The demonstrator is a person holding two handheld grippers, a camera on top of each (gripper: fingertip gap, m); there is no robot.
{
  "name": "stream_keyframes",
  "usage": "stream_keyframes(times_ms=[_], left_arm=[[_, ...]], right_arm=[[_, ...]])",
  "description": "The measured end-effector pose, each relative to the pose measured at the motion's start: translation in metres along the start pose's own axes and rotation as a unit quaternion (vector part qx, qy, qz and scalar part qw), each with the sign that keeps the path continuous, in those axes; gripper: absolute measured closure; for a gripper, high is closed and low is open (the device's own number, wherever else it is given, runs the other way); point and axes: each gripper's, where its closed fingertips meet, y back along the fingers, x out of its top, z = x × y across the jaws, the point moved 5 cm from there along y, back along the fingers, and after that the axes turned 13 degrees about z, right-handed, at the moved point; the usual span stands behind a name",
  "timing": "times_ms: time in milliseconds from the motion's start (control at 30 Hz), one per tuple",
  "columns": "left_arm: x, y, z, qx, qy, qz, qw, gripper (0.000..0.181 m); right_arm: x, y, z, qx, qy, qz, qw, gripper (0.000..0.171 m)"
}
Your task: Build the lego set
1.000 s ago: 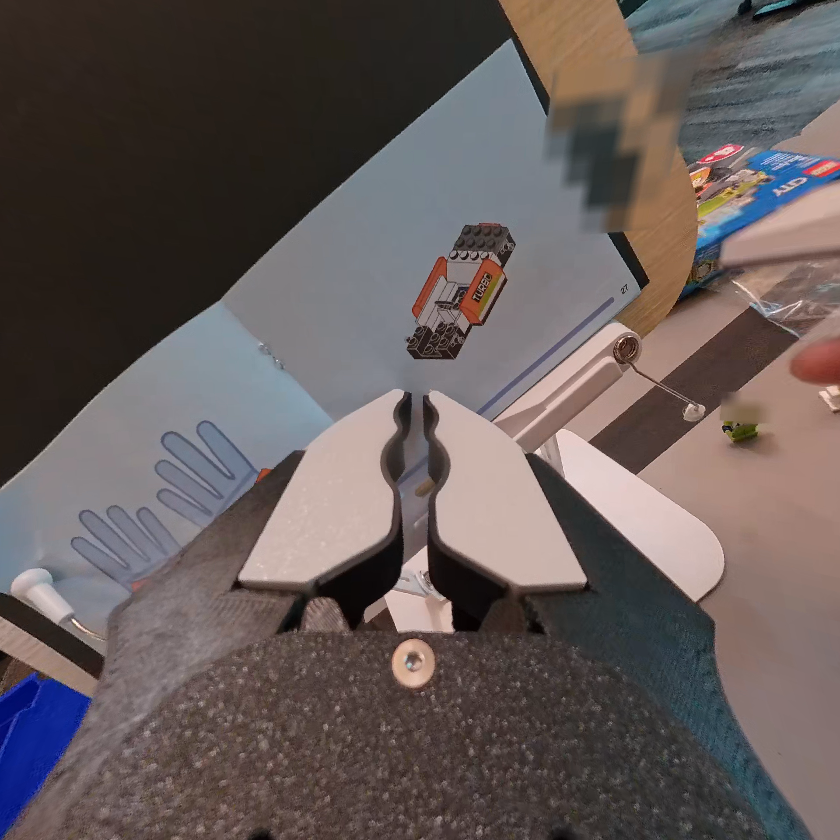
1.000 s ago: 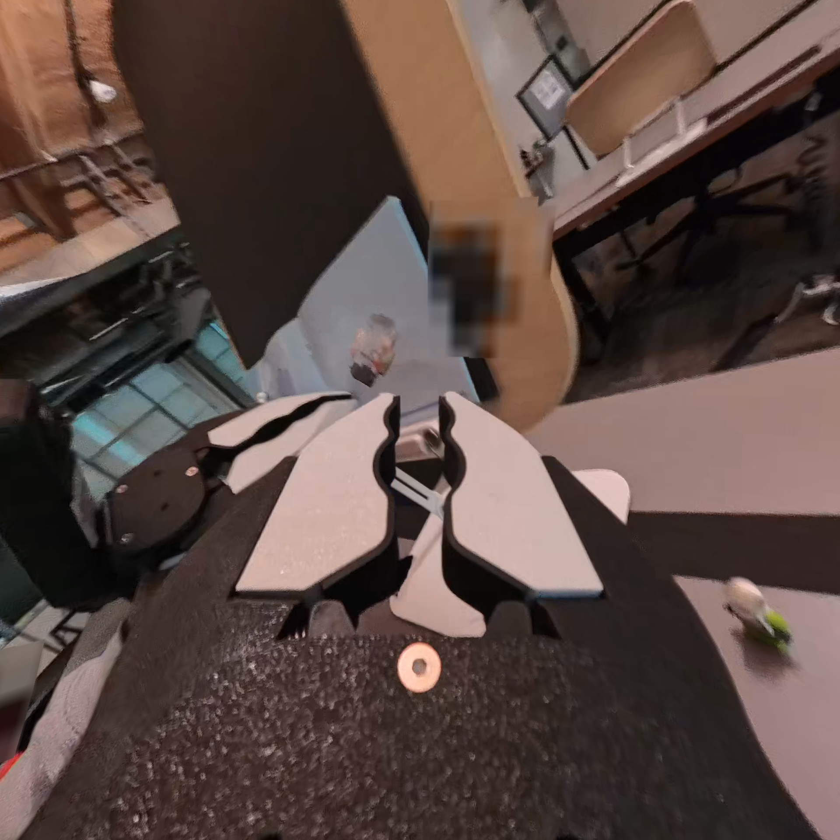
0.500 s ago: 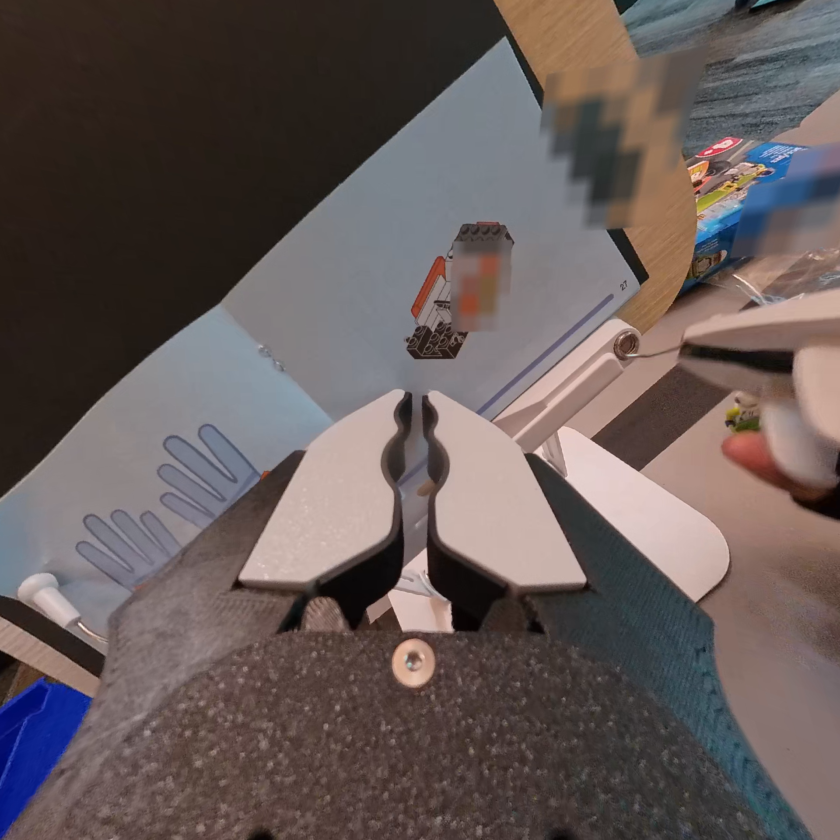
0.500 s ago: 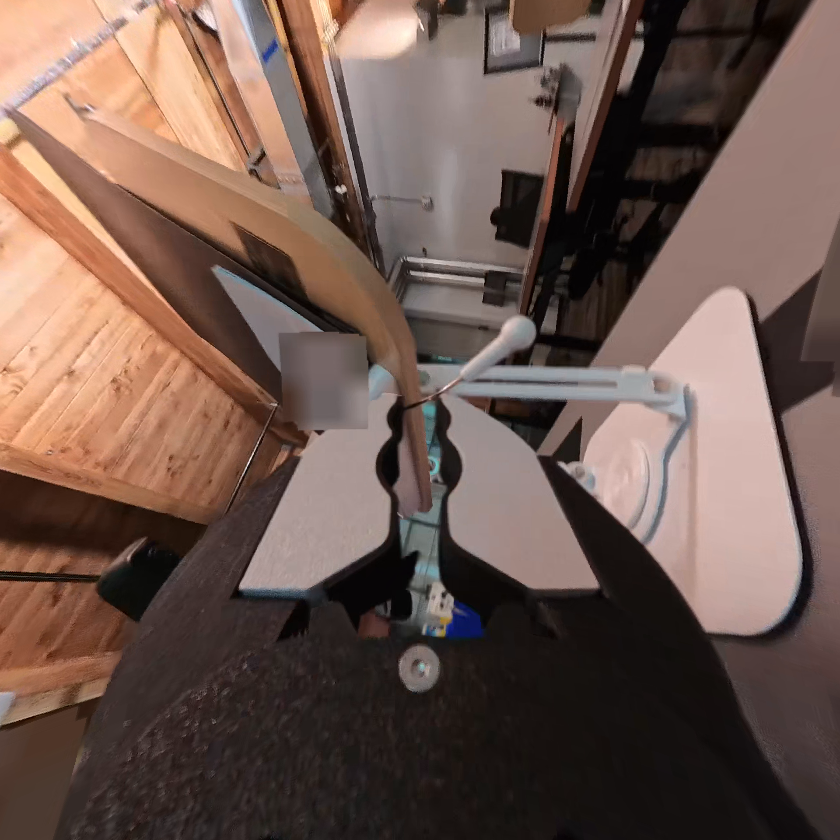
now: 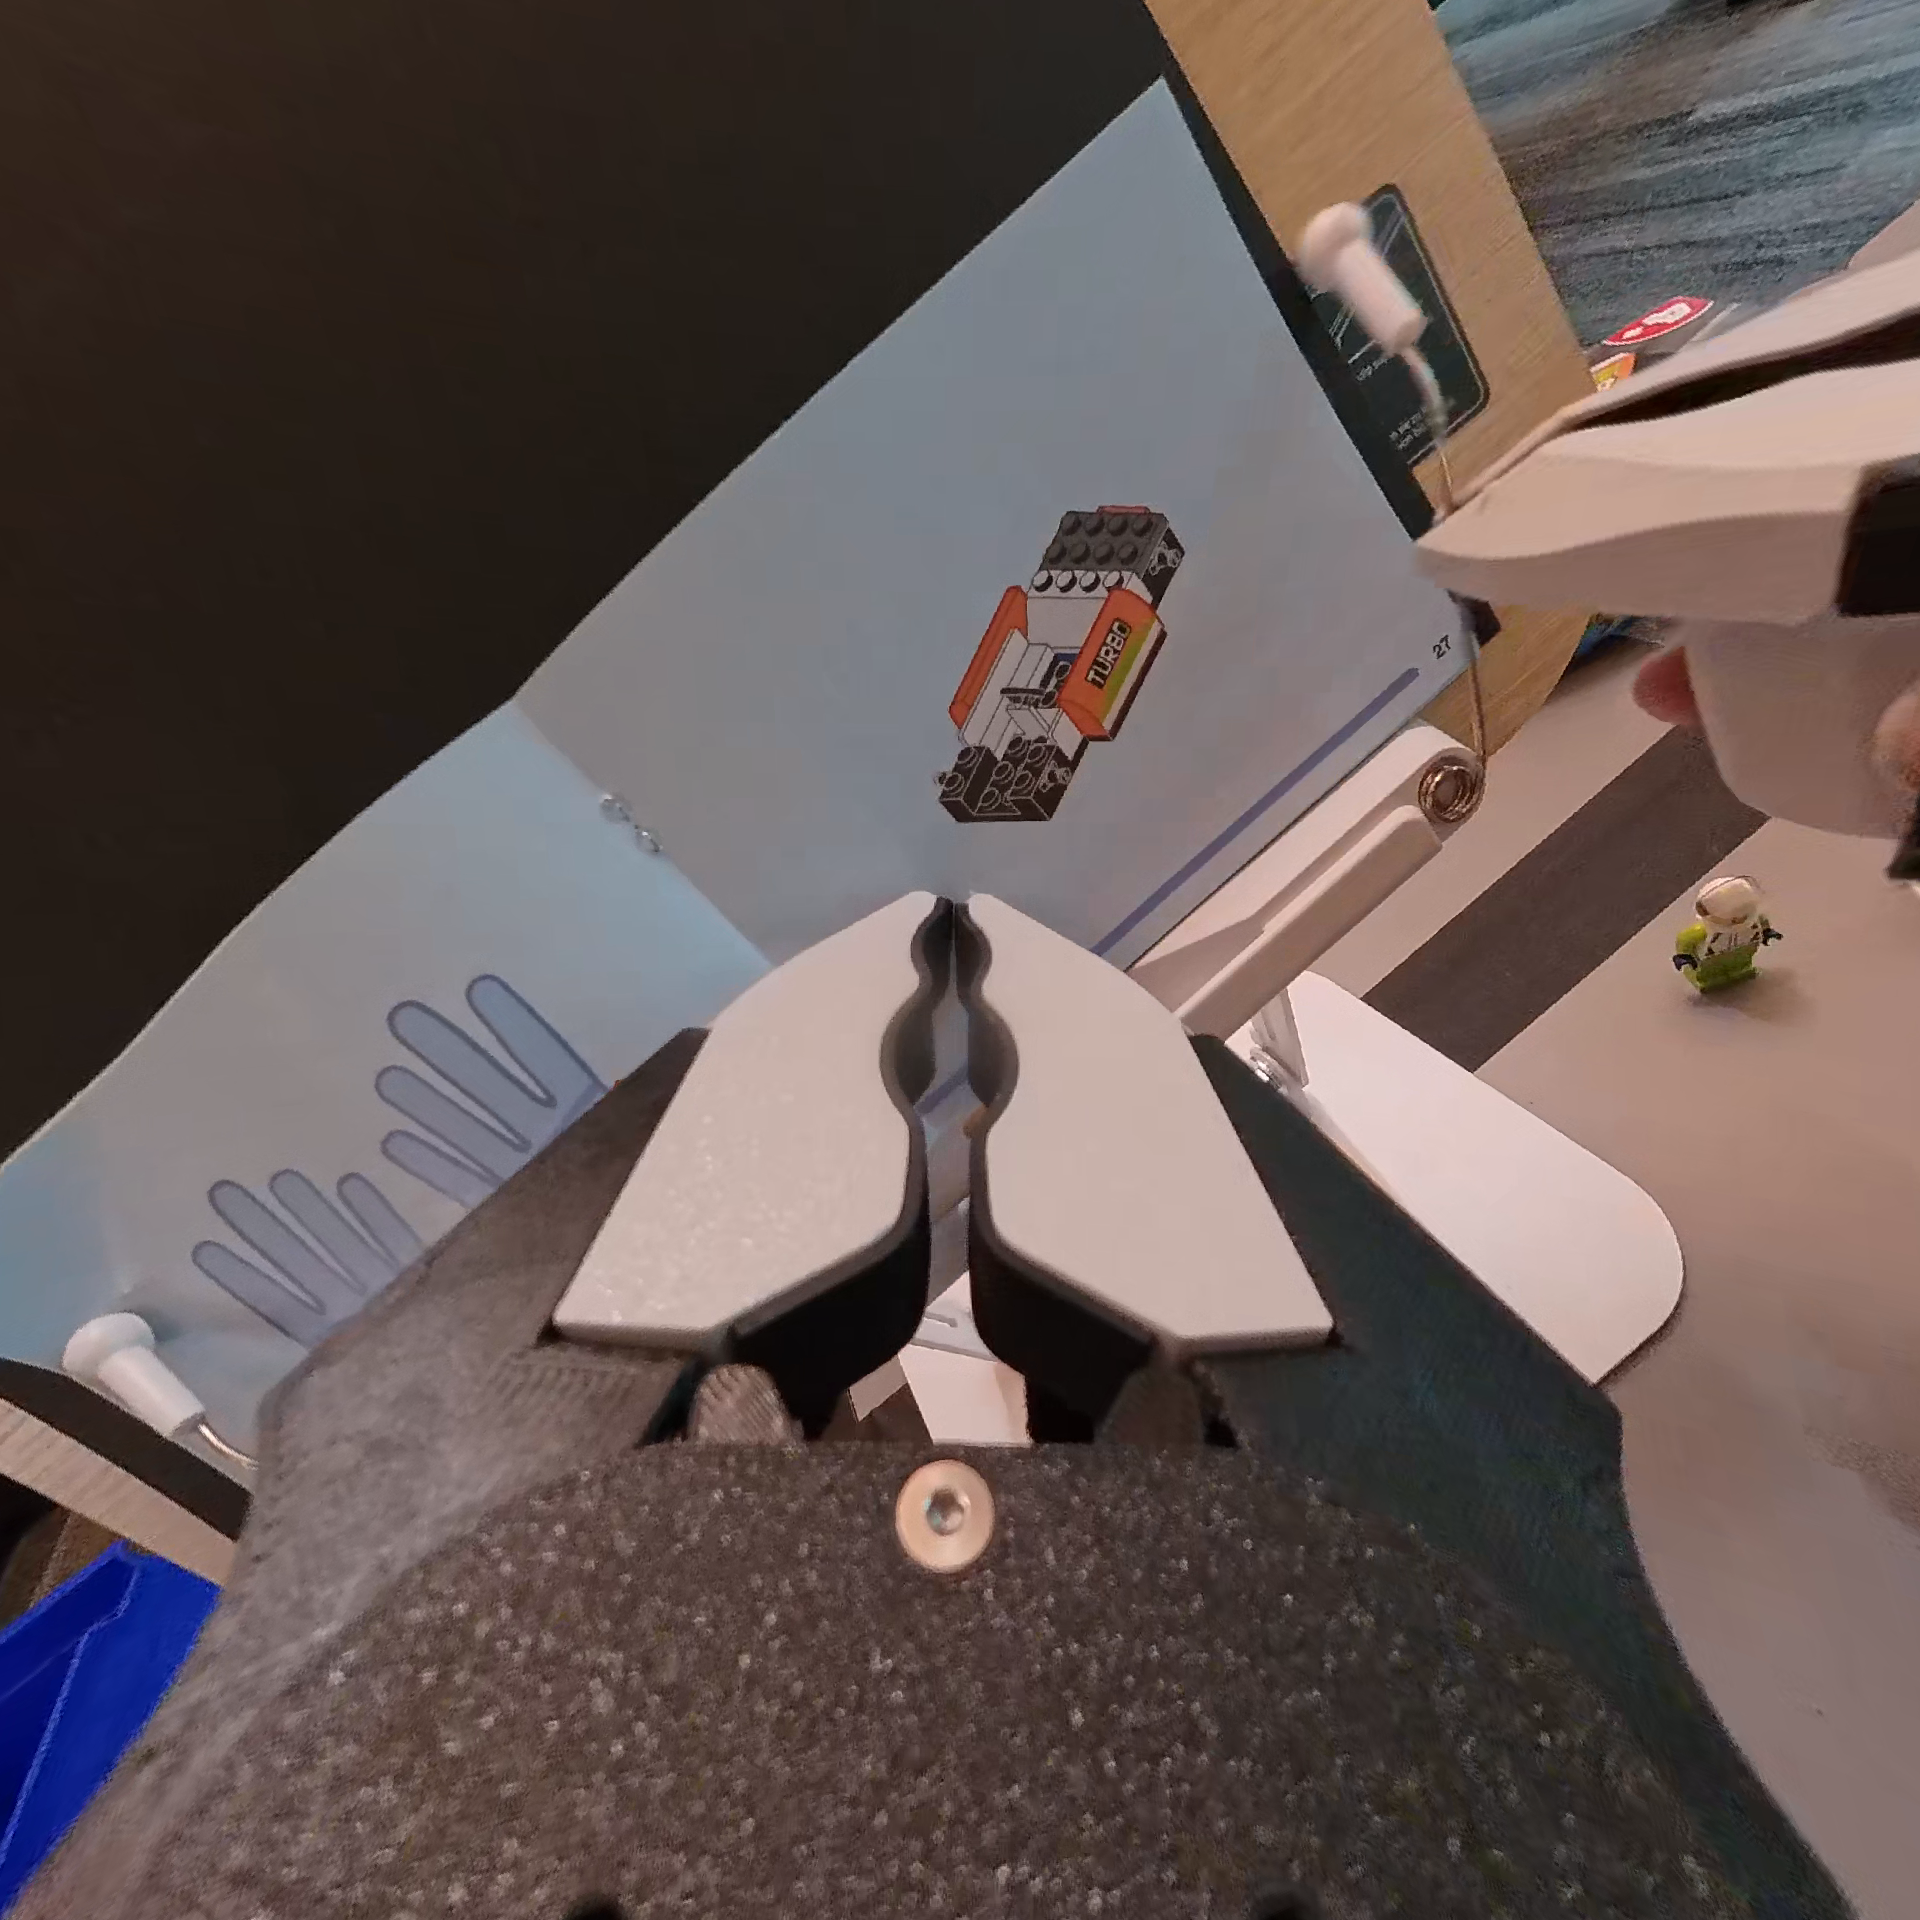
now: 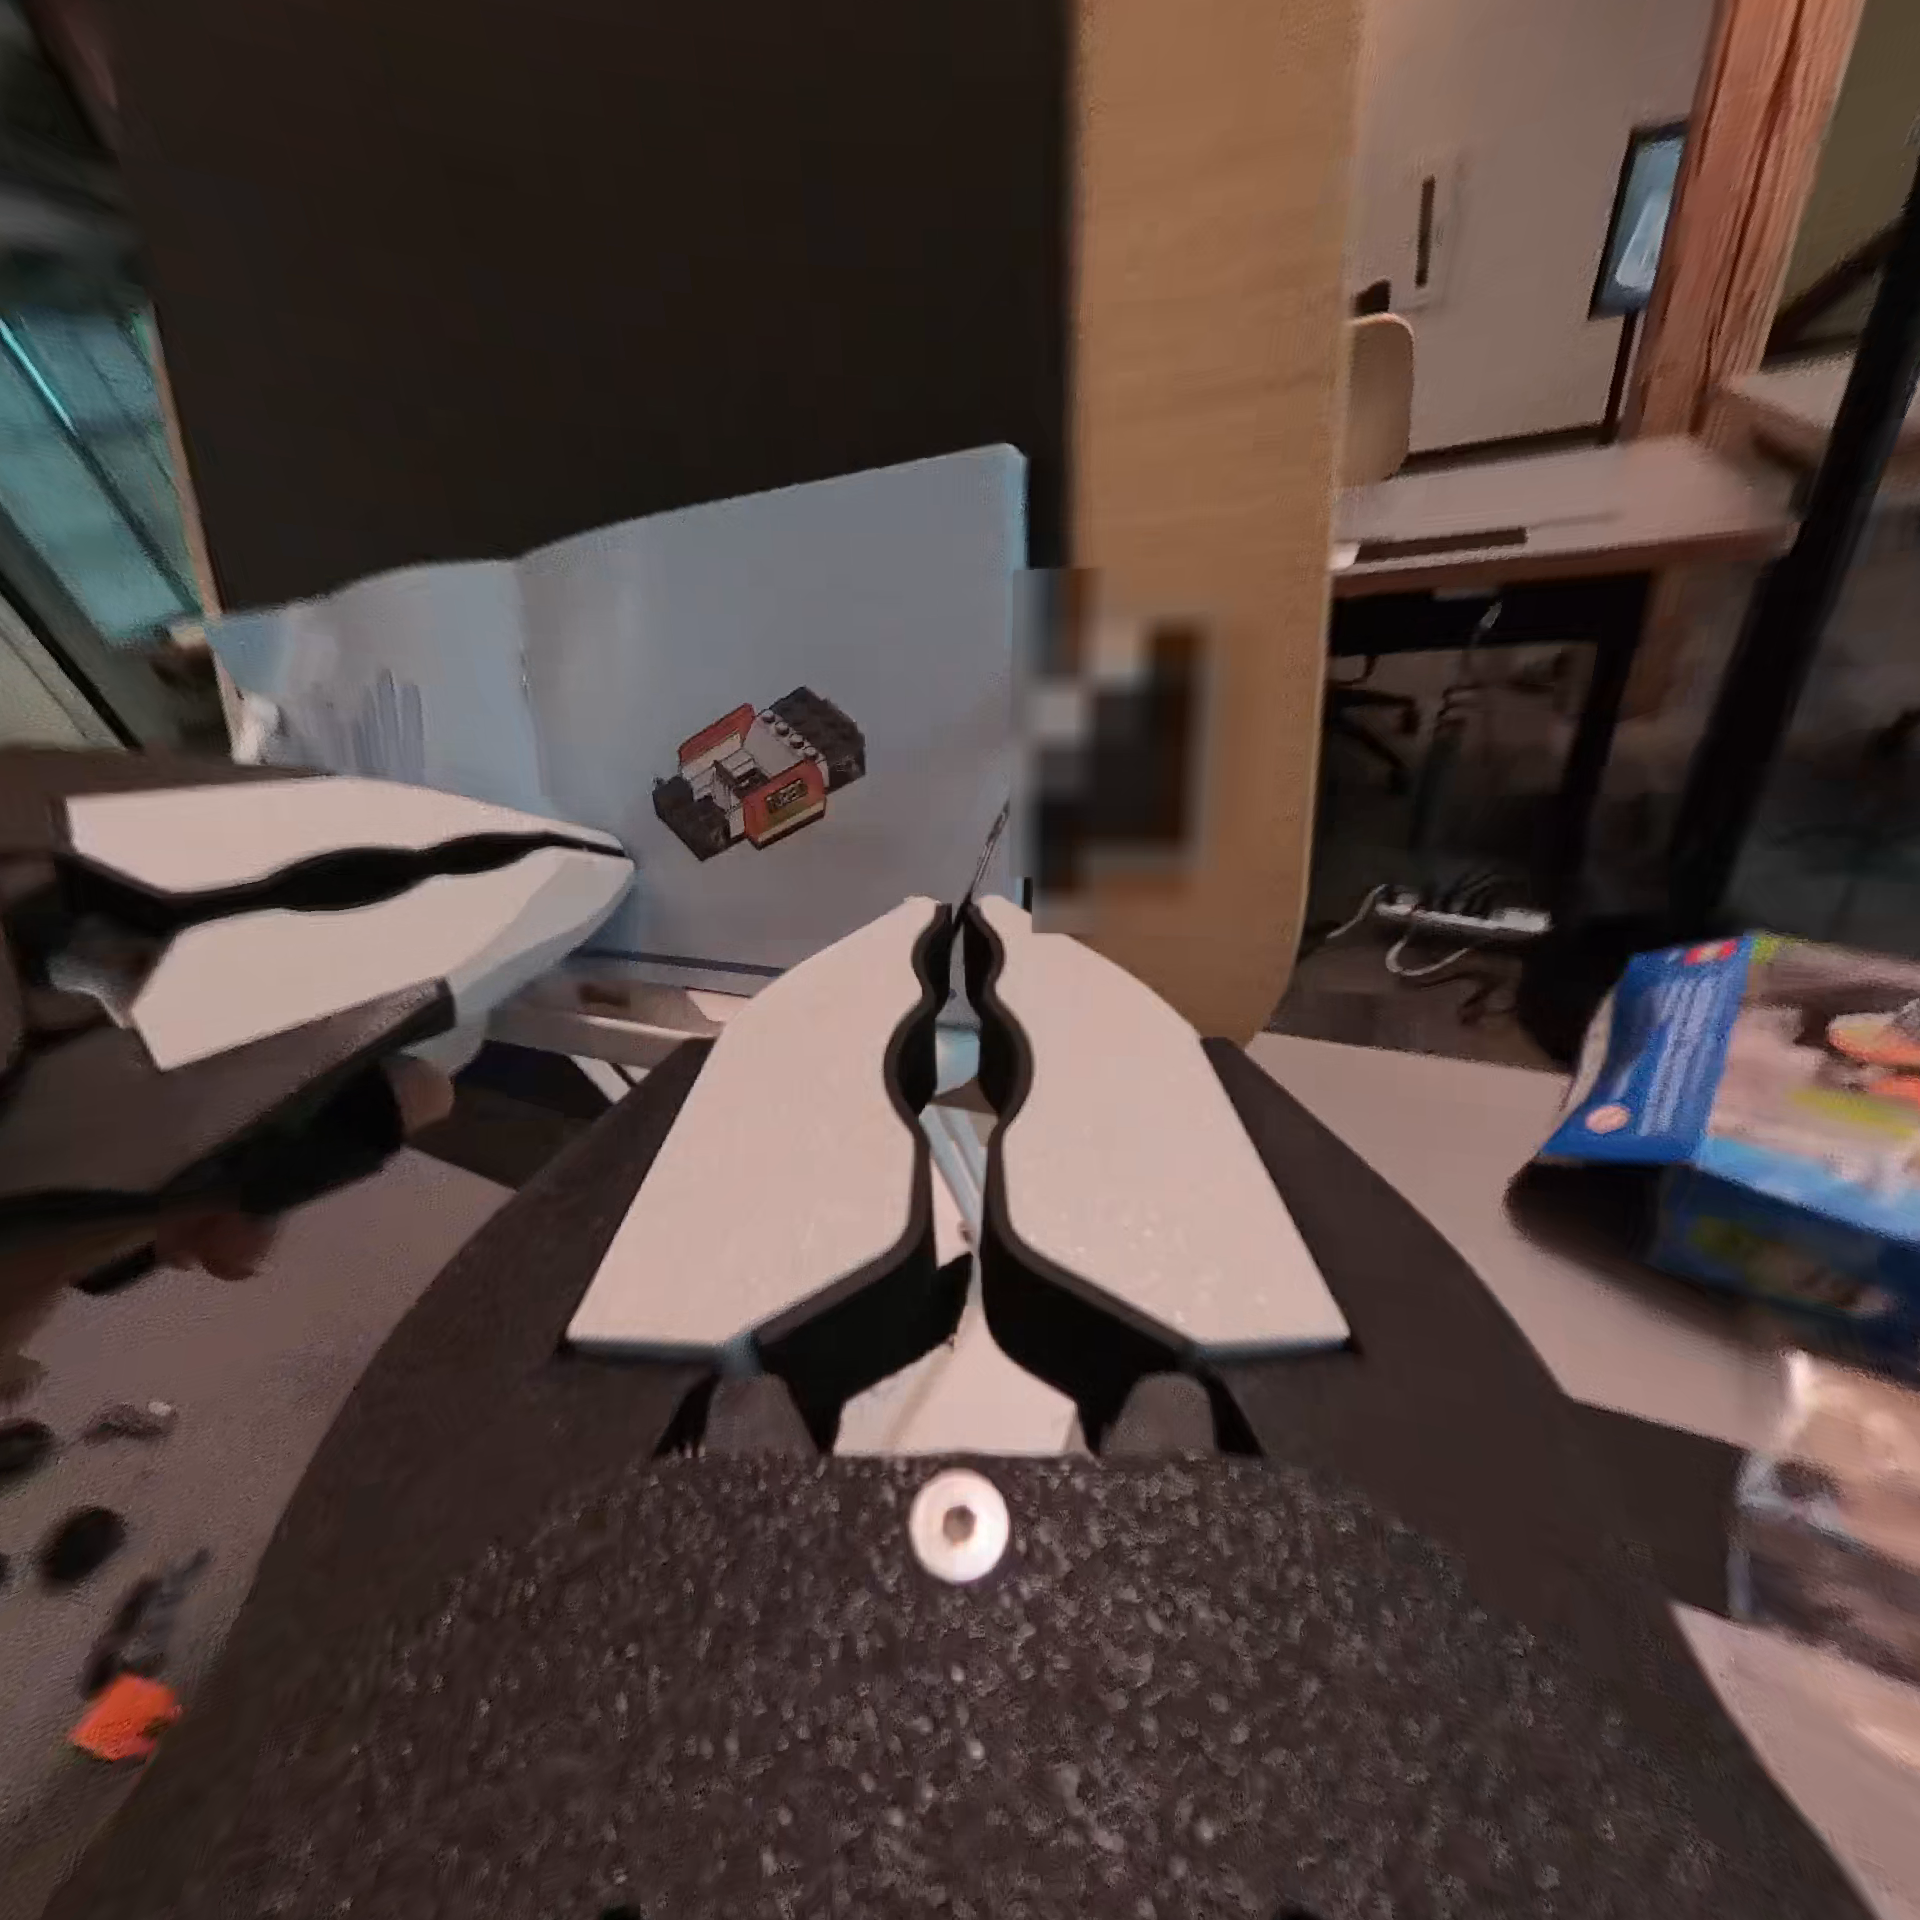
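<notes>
The open instruction booklet [image 5: 831,582] stands on a white book stand [image 5: 1455,1174]; it also shows in the right wrist view [image 6: 779,665]. My left gripper [image 5: 953,916] is shut, its tips at the lower edge of the right page; whether it pinches the paper I cannot tell. It shows in the right wrist view [image 6: 623,862] at the left. My right gripper [image 6: 956,914] is shut on the stand's right wire page holder [image 5: 1439,416], whose white tip [image 5: 1361,275] points up. A lime-green minifigure [image 5: 1725,951] stands on the grey table.
The blue Lego box [image 6: 1745,1122] lies at the right with a clear plastic bag [image 6: 1849,1507] in front of it. Loose black pieces [image 6: 78,1538] and an orange piece [image 6: 125,1725] lie at the lower left. The left page holder [image 5: 130,1371] rests on the left page. A blue bin [image 5: 83,1662] sits below. About 10 cm separates my left fingertips from my right. From my right tips it is roughly 20 cm to the lime-green minifigure [image 5: 1725,951]; from my left, 25 cm.
My right gripper came to the stand, shut on the right wire page holder and swung it from lying down to pointing up. My left gripper's small gap closed.
</notes>
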Motion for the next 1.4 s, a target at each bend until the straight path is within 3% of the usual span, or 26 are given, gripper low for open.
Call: stream_keyframes(times_ms=[233, 833, 1133, 1300, 1400], left_arm=[[0.001, -0.001, 0.001, 0.002, 0.0, -0.004, 1.0, 0.18], [0.003, -0.001, 0.001, 0.002, 0.003, -0.004, 1.0, 0.181], [0.004, -0.001, 0.002, -0.002, 0.002, -0.007, 1.0, 0.18], [0.018, 0.015, -0.003, -0.002, 0.035, 0.033, 0.999, 0.172], [0.022, 0.04, -0.01, 0.019, 0.091, 0.075, 0.993, 0.174]], right_arm=[[0.002, -0.004, -0.003, 0.015, 0.092, -0.014, 0.996, 0.169], [-0.001, 0.0, -0.01, 0.0, 0.132, 0.062, 0.989, 0.17], [0.0, -0.003, -0.008, 0.009, 0.122, 0.042, 0.992, 0.169], [0.018, 0.013, -0.009, -0.002, 0.096, 0.072, 0.993, 0.153], [0.033, 0.032, -0.018, -0.01, 0.1, 0.095, 0.99, 0.152]])
